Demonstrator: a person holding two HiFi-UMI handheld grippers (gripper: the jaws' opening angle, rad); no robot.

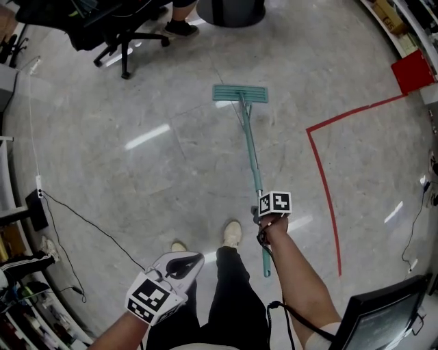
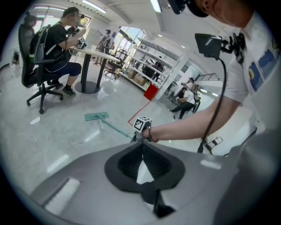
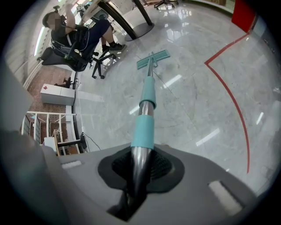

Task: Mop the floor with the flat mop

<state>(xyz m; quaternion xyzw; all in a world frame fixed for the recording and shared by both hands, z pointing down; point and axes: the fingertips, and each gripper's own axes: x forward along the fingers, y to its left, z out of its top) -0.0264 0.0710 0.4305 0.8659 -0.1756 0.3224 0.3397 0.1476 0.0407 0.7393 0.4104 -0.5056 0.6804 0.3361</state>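
Observation:
The flat mop lies out ahead of me on the grey marble floor, its teal head [image 1: 239,93] flat on the tiles and its teal-and-metal handle [image 1: 251,154] running back toward me. My right gripper [image 1: 264,217] is shut on the handle near its upper end; in the right gripper view the handle [image 3: 147,103] passes between the black pads of that gripper [image 3: 139,154] and leads to the mop head [image 3: 153,59]. My left gripper [image 1: 194,258] hangs low at the left by my leg, away from the mop. In the left gripper view this gripper [image 2: 142,145] has its tips together and holds nothing.
A black office chair [image 1: 116,34] with a seated person's shoe [image 1: 181,28] beside it stands at the far left, next to a round table base [image 1: 233,10]. A red tape line [image 1: 326,179] marks the floor on the right. Cables [image 1: 89,225] trail at the left; a monitor [image 1: 387,318] sits bottom right.

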